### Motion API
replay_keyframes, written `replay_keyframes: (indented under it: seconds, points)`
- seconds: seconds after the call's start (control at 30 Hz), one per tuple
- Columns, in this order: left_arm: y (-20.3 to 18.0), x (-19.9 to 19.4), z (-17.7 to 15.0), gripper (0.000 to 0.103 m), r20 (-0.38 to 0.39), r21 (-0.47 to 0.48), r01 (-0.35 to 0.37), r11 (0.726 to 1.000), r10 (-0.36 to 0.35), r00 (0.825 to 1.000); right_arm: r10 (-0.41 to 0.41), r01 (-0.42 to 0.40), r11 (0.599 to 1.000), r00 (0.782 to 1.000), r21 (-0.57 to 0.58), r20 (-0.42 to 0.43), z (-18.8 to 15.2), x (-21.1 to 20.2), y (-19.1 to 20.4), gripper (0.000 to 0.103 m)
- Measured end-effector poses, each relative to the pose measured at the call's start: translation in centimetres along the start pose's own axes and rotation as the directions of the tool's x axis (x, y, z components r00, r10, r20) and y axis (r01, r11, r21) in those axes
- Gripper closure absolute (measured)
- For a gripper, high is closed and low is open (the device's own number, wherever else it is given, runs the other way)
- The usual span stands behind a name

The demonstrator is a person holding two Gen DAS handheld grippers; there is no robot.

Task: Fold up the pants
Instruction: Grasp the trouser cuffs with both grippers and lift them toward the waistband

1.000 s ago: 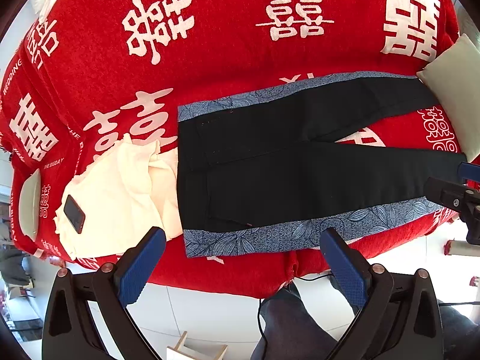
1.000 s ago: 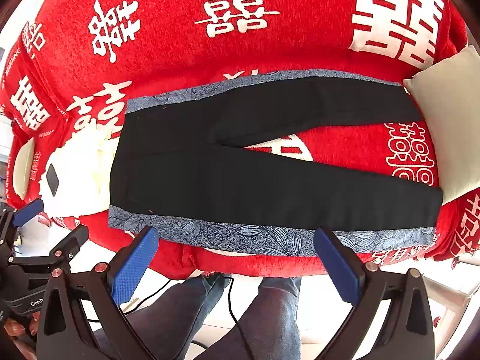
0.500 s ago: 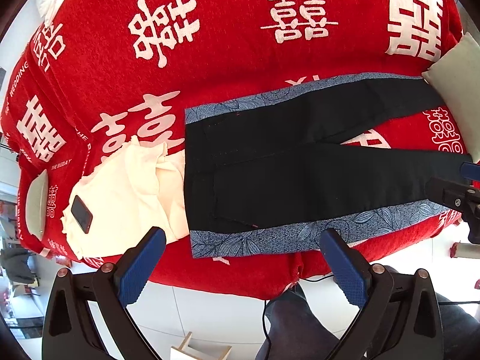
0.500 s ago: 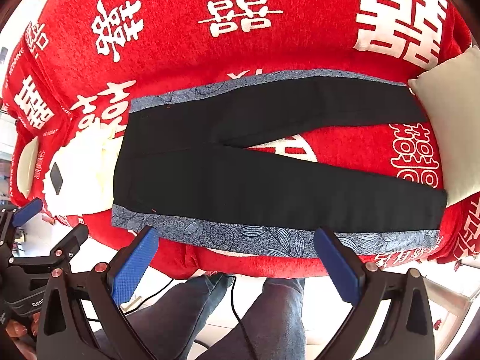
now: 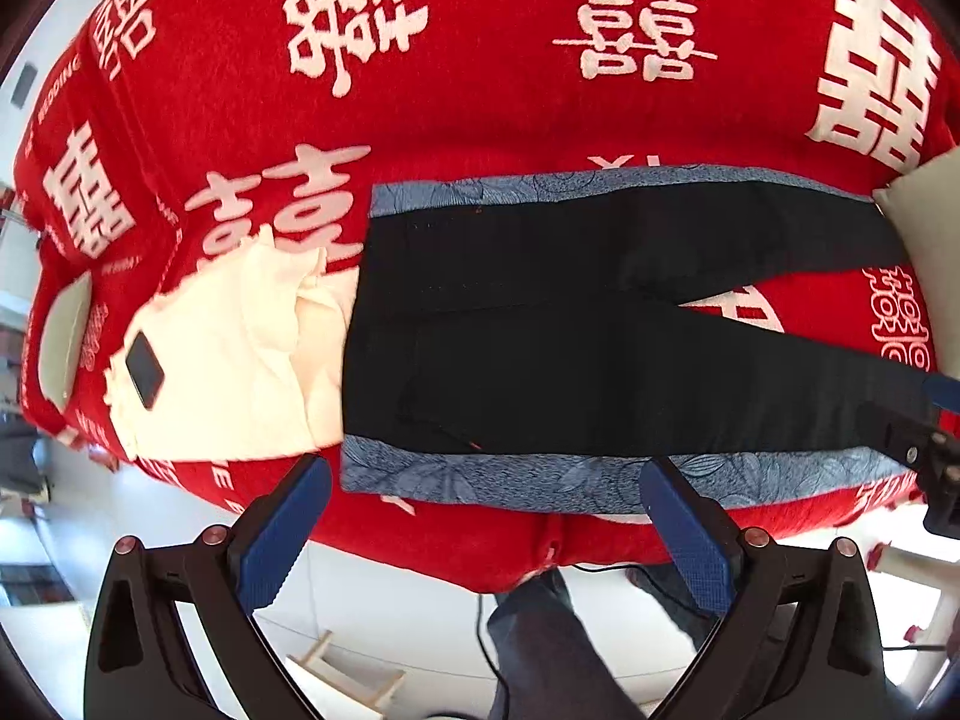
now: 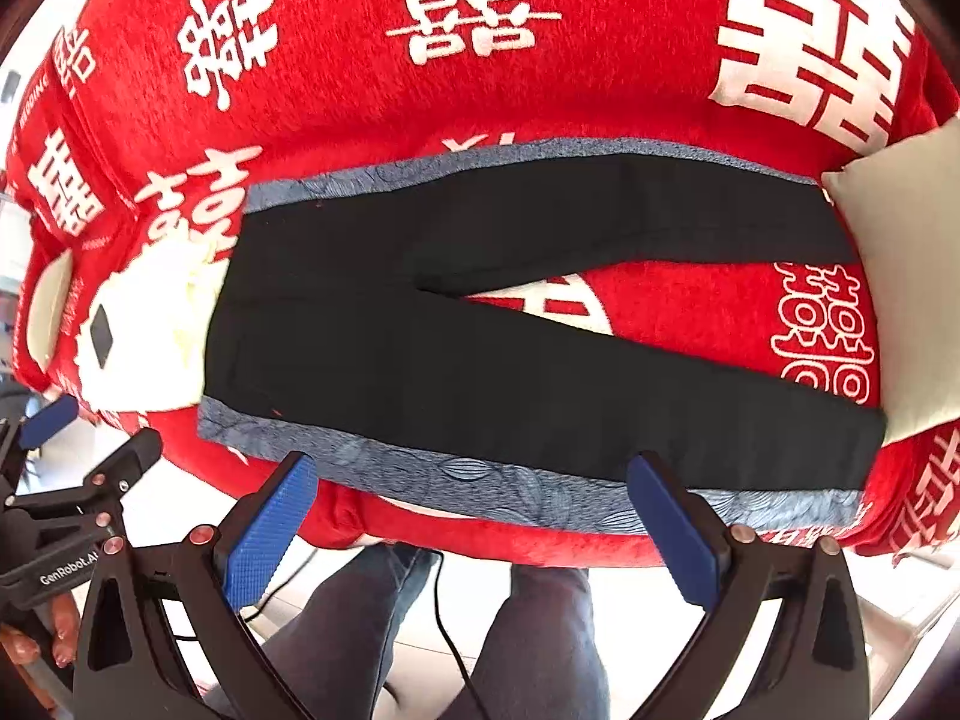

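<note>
Above bed edge: left gripper [image 5: 483,531] and right gripper [image 6: 474,525] fingers spread wide, empty, clear of pants [image 6: 480,324].

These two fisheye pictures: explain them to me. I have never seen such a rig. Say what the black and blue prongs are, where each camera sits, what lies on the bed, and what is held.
A person holds a two-finger gripper in each hand, with a camera on each that looks along its fingers. The blue-padded prongs are the left gripper in one view and the right gripper in the other. Both are open and hold nothing. Black pants with patterned blue side stripes lie flat on a red bedspread. A cream cloth beside the waistband bears a dark phone. A pale pillow lies by the cuffs.
</note>
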State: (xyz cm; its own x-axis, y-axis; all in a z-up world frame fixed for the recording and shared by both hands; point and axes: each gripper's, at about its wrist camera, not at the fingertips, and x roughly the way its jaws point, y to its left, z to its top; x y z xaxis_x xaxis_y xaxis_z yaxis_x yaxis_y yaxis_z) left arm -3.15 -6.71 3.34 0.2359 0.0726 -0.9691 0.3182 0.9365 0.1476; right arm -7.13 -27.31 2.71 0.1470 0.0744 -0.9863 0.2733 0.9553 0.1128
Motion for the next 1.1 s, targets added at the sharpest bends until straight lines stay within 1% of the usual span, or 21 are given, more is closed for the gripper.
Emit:
replay_keyframes:
  seconds: [0.1,0.17,0.27,0.33,0.4,0.43,0.47,0.5,0.53,0.57,0.63,0.67,0.73,0.77,0.8,0.83,0.87,0.9,0.93,1.03,1.1]
  points:
    - [-0.3,1.2,-0.3,0.0,-0.026,-0.051,0.01,0.999,-0.011,1.0,-0.026,0.026,0.999,0.999,-0.04,-0.019,0.1,1.0,-0.4,0.0]
    - [-0.4,2.1,-0.5,0.0,-0.044,-0.066,0.008,0.998,-0.011,0.999,-0.033,0.032,0.999,0.999,-0.042,-0.034,0.1,1.9,-0.7,0.0]
    - [-0.2,3.2,-0.5,0.0,-0.046,-0.059,0.024,0.998,-0.027,0.999,-0.027,0.026,0.999,0.999,-0.018,-0.04,-0.2,3.3,-0.8,0.0]
    - [0.2,4.9,-0.5,0.0,-0.048,-0.048,0.046,0.998,-0.048,0.998,-0.022,0.022,1.0,0.999,-0.005,-0.04,-0.4,4.5,-0.6,0.0]
    - [0.9,6.1,-0.7,0.0,-0.045,-0.058,0.071,0.996,-0.074,0.996,0.034,-0.033,0.998,0.999,0.048,-0.025,-0.9,5.7,-0.8,0.0]
    - [1.6,7.0,-0.9,0.0,-0.041,-0.073,0.092,0.993,-0.095,0.995,0.073,-0.072,0.995,0.997,0.074,-0.016,-1.2,6.2,-0.9,0.0]
    - [2.3,7.7,-1.3,0.0,-0.035,-0.089,0.111,0.99,-0.114,0.993,0.133,-0.132,0.985,0.991,0.109,-0.007,-1.6,6.9,-1.0,0.0]
    - [2.8,8.3,-1.6,0.0,-0.032,-0.102,0.125,0.987,-0.129,0.991,0.191,-0.189,0.972,0.982,0.14,0.0,-2.0,7.6,-1.1,0.0]
    - [3.3,9.1,-2.1,0.0,-0.031,-0.116,0.139,0.983,-0.144,0.989,0.275,-0.272,0.944,0.961,0.186,0.011,-2.7,8.7,-1.3,0.0]
    - [3.9,9.9,-2.6,0.0,-0.031,-0.126,0.15,0.981,-0.155,0.987,0.329,-0.326,0.921,0.944,0.215,0.021,-3.3,9.4,-1.4,0.0]
    - [5.4,12.1,-4.0,0.0,-0.03,-0.162,0.177,0.971,-0.185,0.982,0.443,-0.438,0.857,0.895,0.272,0.044,-4.7,11.2,-1.5,0.0]
    - [5.8,12.6,-4.4,0.0,-0.029,-0.173,0.186,0.967,-0.194,0.981,0.483,-0.476,0.829,0.874,0.293,0.053,-5.4,12.2,-1.4,0.0]
    - [7.2,15.0,-5.6,0.0,-0.027,-0.227,0.235,0.945,-0.248,0.968,0.544,-0.535,0.779,0.836,0.327,0.072,-7.0,14.6,-1.2,0.003]
    - [7.6,15.9,-6.0,0.0,-0.024,-0.252,0.258,0.933,-0.273,0.962,0.567,-0.556,0.759,0.82,0.341,0.075,-7.5,15.6,-1.1,0.005]
    - [7.9,16.6,-6.3,0.0,-0.022,-0.269,0.275,0.923,-0.291,0.956,0.591,-0.576,0.736,0.803,0.356,0.078,-8.0,16.6,-1.0,0.015]
    - [8.2,17.6,-6.8,0.0,-0.017,-0.289,0.292,0.912,-0.31,0.951,0.615,-0.595,0.71,0.784,0.377,0.082,-8.7,17.9,-0.9,0.028]
    - [8.4,18.2,-7.1,0.0,-0.013,-0.302,0.3,0.905,-0.319,0.948,0.622,-0.599,0.698,0.779,0.393,0.084,-9.2,18.6,-1.0,0.032]
    - [8.5,18.8,-7.4,0.0,-0.011,-0.311,0.309,0.899,-0.328,0.945,0.63,-0.604,0.683,0.771,0.411,0.087,-9.8,19.5,-1.1,0.034]
    - [8.5,19.3,-7.7,0.004,-0.009,-0.319,0.322,0.891,-0.343,0.939,0.644,-0.614,0.659,0.759,0.434,0.095,-10.7,20.4,-1.3,0.034]
    - [8.7,20.5,-8.2,0.006,-0.016,-0.329,0.351,0.877,-0.376,0.926,0.656,-0.622,0.629,0.747,0.466,0.11,-12.7,21.9,-2.1,0.034]
    - [8.7,21.0,-8.6,0.006,-0.017,-0.33,0.372,0.868,-0.4,0.916,0.654,-0.623,0.622,0.746,0.474,0.124,-13.3,22.5,-2.6,0.034]
